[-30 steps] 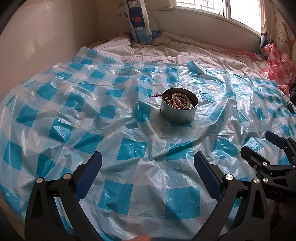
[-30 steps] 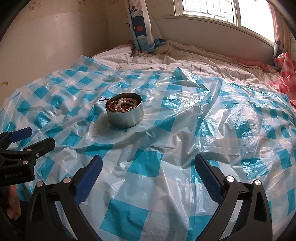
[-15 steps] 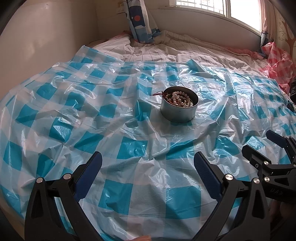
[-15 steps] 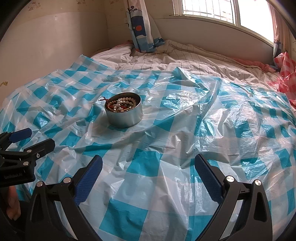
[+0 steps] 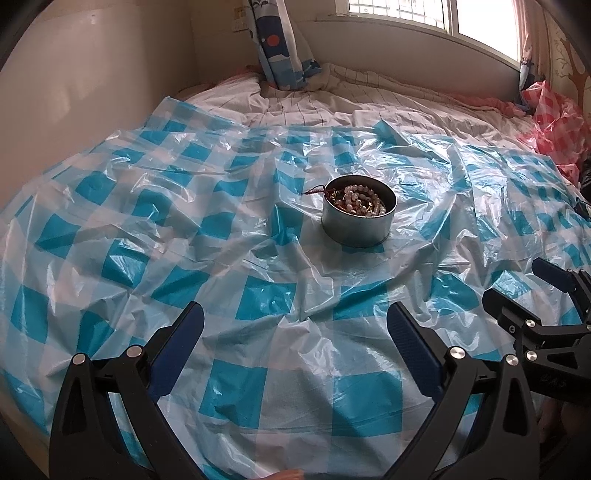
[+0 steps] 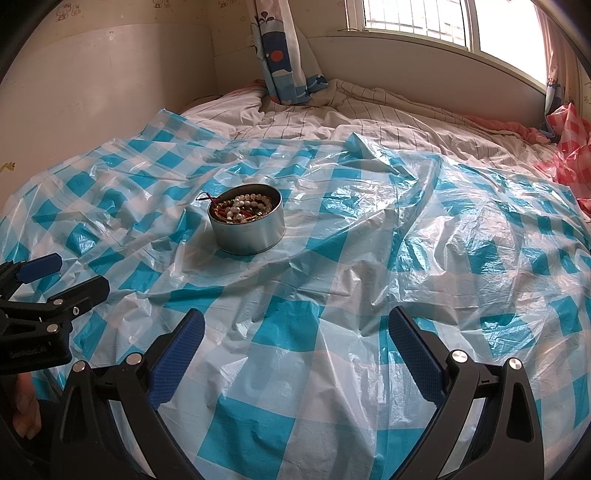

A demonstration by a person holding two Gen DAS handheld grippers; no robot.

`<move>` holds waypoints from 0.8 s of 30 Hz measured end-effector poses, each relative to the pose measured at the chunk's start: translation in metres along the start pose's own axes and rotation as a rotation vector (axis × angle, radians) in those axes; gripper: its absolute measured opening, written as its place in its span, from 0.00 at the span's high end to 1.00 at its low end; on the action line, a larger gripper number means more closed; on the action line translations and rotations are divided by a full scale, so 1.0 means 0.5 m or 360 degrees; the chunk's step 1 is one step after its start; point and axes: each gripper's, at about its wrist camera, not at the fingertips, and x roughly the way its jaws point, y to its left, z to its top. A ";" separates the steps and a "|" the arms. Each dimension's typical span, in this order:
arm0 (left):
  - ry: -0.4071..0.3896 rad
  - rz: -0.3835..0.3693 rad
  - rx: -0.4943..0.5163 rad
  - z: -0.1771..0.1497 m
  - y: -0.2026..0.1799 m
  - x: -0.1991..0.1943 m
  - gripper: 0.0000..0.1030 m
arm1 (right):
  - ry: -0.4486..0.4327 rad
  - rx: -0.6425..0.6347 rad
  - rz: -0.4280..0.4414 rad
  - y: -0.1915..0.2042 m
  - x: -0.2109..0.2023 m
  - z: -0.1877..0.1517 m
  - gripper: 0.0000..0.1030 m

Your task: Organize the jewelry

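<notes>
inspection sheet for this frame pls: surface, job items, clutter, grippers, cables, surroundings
Surface: crumpled blue-and-white checked plastic sheet spread over a bed.
Job's things: round metal tin upright on the sheet, holding bead bracelets; a red cord hangs over its rim.
Clutter: pink checked plastic at far right.
Grippers: left gripper open, empty; right gripper open, empty; both short of the tin.
Cables: nothing seen.
Surroundings: striped bedding, curtain, window, wall.

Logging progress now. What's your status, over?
Left gripper and right gripper open, empty. Beads in tin. Nothing between.
</notes>
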 end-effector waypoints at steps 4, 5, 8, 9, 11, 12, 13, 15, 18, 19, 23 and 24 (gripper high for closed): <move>-0.0035 0.0003 0.0006 -0.001 0.002 -0.010 0.07 | 0.0001 0.0000 0.0000 -0.001 0.000 0.000 0.07; -0.0038 0.0004 0.0009 0.000 0.002 -0.012 0.07 | 0.0001 0.0000 -0.0001 -0.001 0.000 0.000 0.07; -0.0031 0.0016 0.0014 0.002 0.000 -0.011 0.07 | 0.0001 -0.0001 -0.0001 -0.001 0.000 0.001 0.07; -0.0023 0.0013 0.0013 0.003 0.000 -0.010 0.07 | 0.0001 -0.0001 -0.0001 0.000 0.000 0.001 0.07; -0.0018 0.0006 0.0009 0.004 0.002 -0.008 0.07 | 0.0003 -0.0002 -0.0001 0.000 0.000 0.001 0.07; -0.0019 0.0004 0.0006 0.004 0.004 -0.009 0.07 | 0.0002 -0.0002 -0.0002 0.000 0.000 0.001 0.07; -0.0020 0.0007 0.0011 0.005 0.001 -0.008 0.07 | 0.0002 -0.0002 -0.0001 0.000 0.000 0.001 0.07; -0.0018 0.0009 0.0013 0.005 0.001 -0.008 0.07 | 0.0003 -0.0002 -0.0002 0.001 0.000 0.001 0.07; -0.0020 0.0008 0.0015 0.004 0.003 -0.008 0.07 | 0.0003 -0.0003 -0.0003 0.002 0.000 0.001 0.07; -0.0021 0.0008 0.0014 0.004 0.002 -0.008 0.07 | 0.0004 -0.0004 -0.0004 0.002 0.000 0.001 0.07; -0.0020 0.0011 0.0011 0.004 0.002 -0.009 0.07 | 0.0003 -0.0003 -0.0005 0.003 0.001 0.001 0.07; -0.0020 0.0010 0.0011 0.005 0.003 -0.009 0.07 | 0.0003 -0.0002 -0.0005 0.003 0.001 0.001 0.07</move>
